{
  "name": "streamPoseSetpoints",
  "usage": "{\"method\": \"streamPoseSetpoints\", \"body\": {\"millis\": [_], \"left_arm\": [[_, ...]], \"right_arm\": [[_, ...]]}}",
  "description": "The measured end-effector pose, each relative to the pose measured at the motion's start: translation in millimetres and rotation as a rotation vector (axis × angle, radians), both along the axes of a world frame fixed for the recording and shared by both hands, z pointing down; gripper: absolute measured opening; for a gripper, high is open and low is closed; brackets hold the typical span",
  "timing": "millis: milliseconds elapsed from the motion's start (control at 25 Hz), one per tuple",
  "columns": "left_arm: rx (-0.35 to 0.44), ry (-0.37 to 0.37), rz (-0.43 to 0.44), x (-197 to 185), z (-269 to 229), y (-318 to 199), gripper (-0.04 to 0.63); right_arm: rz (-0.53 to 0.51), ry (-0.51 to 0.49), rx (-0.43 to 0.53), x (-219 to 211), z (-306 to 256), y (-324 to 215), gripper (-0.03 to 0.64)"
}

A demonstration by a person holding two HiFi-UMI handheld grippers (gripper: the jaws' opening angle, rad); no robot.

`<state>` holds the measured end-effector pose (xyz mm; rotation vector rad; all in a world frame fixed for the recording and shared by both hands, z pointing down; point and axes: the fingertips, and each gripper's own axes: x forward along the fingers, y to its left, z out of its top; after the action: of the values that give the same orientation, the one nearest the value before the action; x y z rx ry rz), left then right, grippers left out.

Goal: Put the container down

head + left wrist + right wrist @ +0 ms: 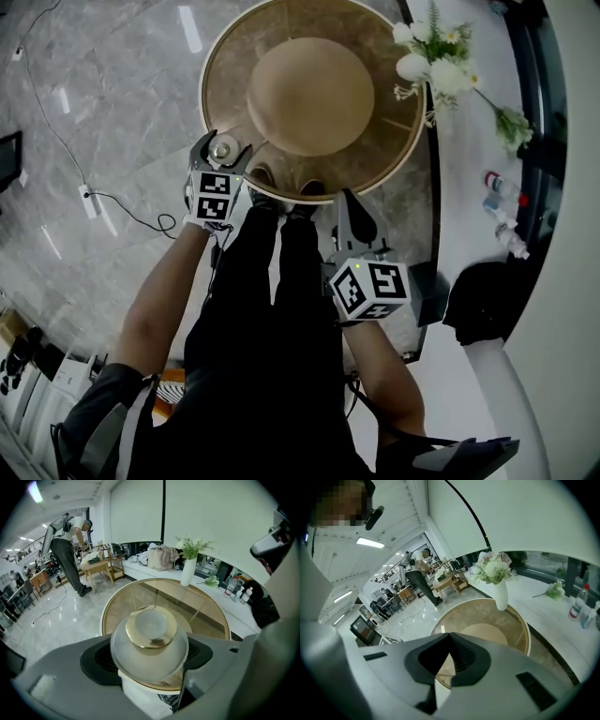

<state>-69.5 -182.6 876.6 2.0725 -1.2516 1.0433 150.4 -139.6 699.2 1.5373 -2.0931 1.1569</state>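
Note:
A small frosted glass container [149,639] with a gold lid [151,626] sits between the jaws of my left gripper [149,658], which is shut on it. In the head view the left gripper [221,152] holds the container [223,146] over the near left rim of the round, gold-rimmed glass table [225,37]. My right gripper [355,221] hangs lower, off the table's near edge, above the floor. In its own view the right gripper [448,660] has its jaws together with nothing between them.
A white vase of flowers [417,66] stands on the white counter [469,141] right of the table, with small bottles [502,187] and a black bag [487,300] further along. A cable and power strip [89,200] lie on the marble floor. A person [70,550] bends over far off.

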Motion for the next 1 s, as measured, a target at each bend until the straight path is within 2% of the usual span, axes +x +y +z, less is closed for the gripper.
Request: {"method": "streamPoseSetpoints", "body": {"millis": [120,520,1000], "left_arm": [[-0.025,-0.013,-0.029,-13,18,4,0.345],[-0.07,-0.011,-0.04,-21,62,10,0.345],[-0.063,-0.017,-0.04,-22,85,8,0.345]], "right_arm": [[-0.005,0.002,-0.029,-5,15,6,0.008],[-0.026,-0.012,-0.063,-31,41,10,0.008],[-0.04,0.004,-0.099,-36,56,32,0.008]]}}
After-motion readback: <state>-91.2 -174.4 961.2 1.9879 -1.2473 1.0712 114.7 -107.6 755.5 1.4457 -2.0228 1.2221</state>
